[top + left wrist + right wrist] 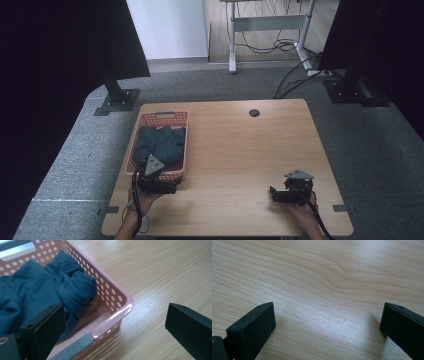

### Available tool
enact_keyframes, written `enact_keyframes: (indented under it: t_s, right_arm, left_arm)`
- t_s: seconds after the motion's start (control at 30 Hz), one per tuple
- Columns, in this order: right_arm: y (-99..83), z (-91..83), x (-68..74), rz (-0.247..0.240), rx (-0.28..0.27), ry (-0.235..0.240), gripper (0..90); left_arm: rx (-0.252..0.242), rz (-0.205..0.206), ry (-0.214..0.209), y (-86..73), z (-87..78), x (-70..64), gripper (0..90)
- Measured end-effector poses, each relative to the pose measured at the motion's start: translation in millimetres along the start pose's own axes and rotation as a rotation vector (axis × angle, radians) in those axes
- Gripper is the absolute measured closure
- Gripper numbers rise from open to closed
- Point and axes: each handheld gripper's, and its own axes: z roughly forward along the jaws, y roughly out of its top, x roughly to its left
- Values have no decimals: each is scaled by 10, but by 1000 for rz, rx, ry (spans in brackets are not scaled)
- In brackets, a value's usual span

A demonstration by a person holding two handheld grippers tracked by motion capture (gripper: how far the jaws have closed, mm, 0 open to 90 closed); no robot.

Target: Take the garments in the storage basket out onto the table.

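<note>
While the left gripper (159,184) hangs over the near end of the basket (182,145), its jaws stand wide apart and hold nothing. The left gripper view looks down between them: one jaw sits above the cloth (37,290), the other above bare wood to the side, and the basket's near corner (125,307) lies right between the two. That pink rim is what stands in the way, along with a grey handle strip (75,348) on the near wall. The cloth, dark blue-green and bunched into folds, fills the basket (110,293) and lies inside its perforated walls; from above it shows as a crumpled heap (160,141). The basket sits toward the left edge of the tabletop (240,150), running from the far side down toward the near edge.

Over on the right, the right gripper (280,192) is low near the near-right corner, well apart from the basket. Its jaws are spread wide too, with plain wood grain (324,290) between them. A small dark round hole (254,112) marks the far edge of the tabletop. Beyond the tabletop, grey carpet (350,140), two black stand bases (119,101) and loose cables (295,80) ring the scene.
</note>
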Motion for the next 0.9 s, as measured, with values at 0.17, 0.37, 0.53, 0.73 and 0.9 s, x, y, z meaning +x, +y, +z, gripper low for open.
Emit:
enact_keyframes:
  t_s: [0.17,0.37,0.53,0.73,0.9]
  right_arm:
    - [-1,-1,1,0,0,1,0]
    - [-2,-2,2,-1,0,2,0]
    - [-2,-2,2,-2,0,2,0]
    - [-2,-2,3,-2,0,3,0]
    - [-3,-4,4,-4,0,5,0]
  left_arm:
    - [0,2,-1,24,24,26,31]
    - [6,6,5,60,51,76,31]
    - [11,16,14,105,76,126,31]
    - [17,21,18,177,94,174,31]
    - [33,32,25,221,131,201,30]
